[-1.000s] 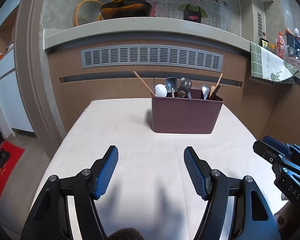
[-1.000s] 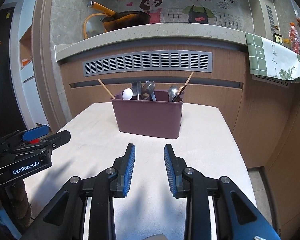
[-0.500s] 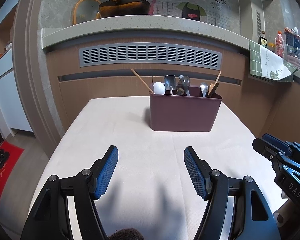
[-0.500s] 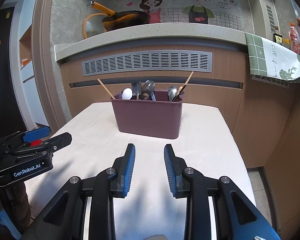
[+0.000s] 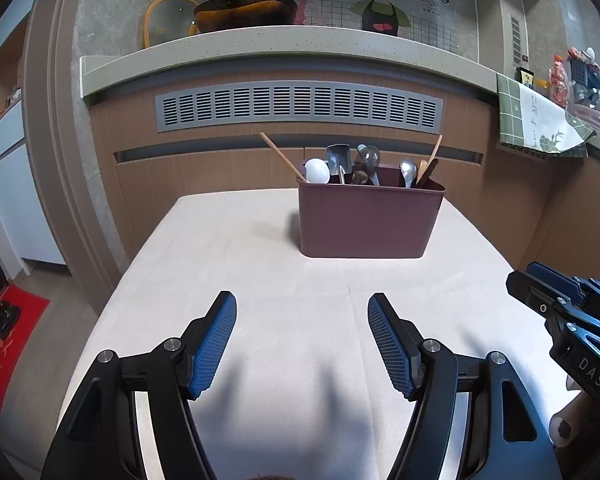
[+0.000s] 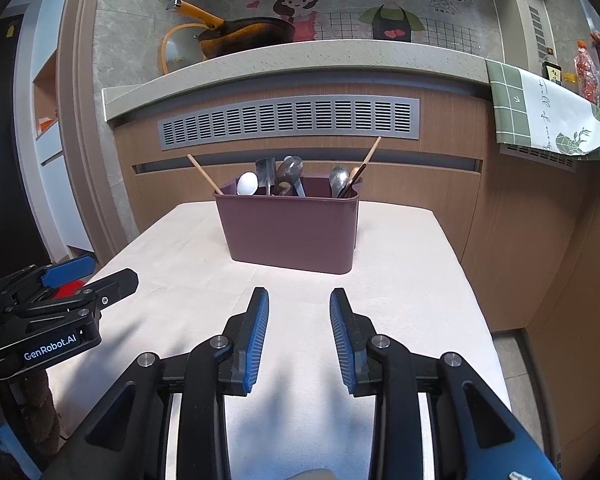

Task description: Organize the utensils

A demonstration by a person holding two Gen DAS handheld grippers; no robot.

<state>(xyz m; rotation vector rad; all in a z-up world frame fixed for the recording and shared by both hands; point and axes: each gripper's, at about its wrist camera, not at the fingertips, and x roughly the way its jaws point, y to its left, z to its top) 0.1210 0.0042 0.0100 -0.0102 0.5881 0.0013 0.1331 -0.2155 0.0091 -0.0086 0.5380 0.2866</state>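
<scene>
Sitting ahead of both open grippers (image 5: 302, 340) (image 6: 299, 336): utensil caddy (image 5: 370, 220).

Utensil caddy (image 5: 366, 222): plain maroon-brown, toward far edge of table (image 5: 260, 280), which has a pale beige cloth w/ no print. In caddy: white spoon (image 5: 317, 170), silver metal spoons (image 5: 407, 170), tan wooden chopsticks (image 5: 280, 156). Left gripper (image 5: 302, 340): black frame, blue gridded pads (image 5: 214, 346). Right gripper (image 6: 299, 336): black, blue ribbed pads (image 6: 256, 336). Vent grille (image 5: 300, 106): grey w/ dark slots. Cabinet front (image 6: 440, 148): wood-brown. Pan (image 6: 244, 36): dark w/ yellow handle. Towel (image 6: 540, 116): green checks + white.
</scene>
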